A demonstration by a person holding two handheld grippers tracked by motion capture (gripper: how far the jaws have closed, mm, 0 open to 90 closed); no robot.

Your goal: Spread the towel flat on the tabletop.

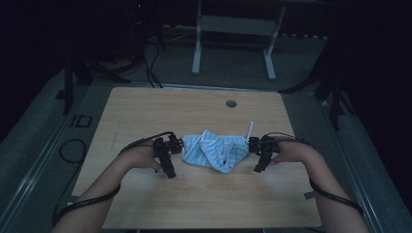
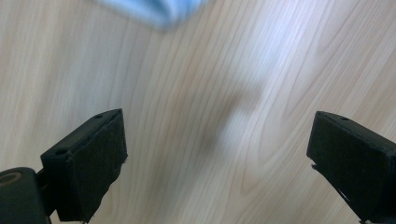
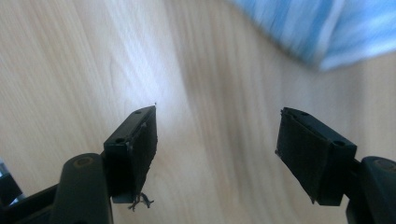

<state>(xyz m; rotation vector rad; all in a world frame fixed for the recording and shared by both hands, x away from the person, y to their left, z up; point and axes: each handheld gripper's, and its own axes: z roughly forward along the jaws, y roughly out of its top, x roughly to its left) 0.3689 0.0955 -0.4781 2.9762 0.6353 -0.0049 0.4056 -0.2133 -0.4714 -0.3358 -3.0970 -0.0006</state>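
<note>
High view: a crumpled blue-and-white striped cloth (image 1: pixel 214 150) lies near the middle of the wooden table (image 1: pixel 194 199). Just left of the cloth sits the left gripper (image 1: pixel 171 172), its jaws spread wide over bare wood with nothing between them. Just right of the cloth sits the right gripper (image 1: pixel 258 167), also released, holding nothing, the cloth's edge just beyond its jaws.

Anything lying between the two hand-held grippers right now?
Yes: in the high view the crumpled blue striped cloth lies on the table between the left hand-held gripper and the right hand-held gripper.
</note>
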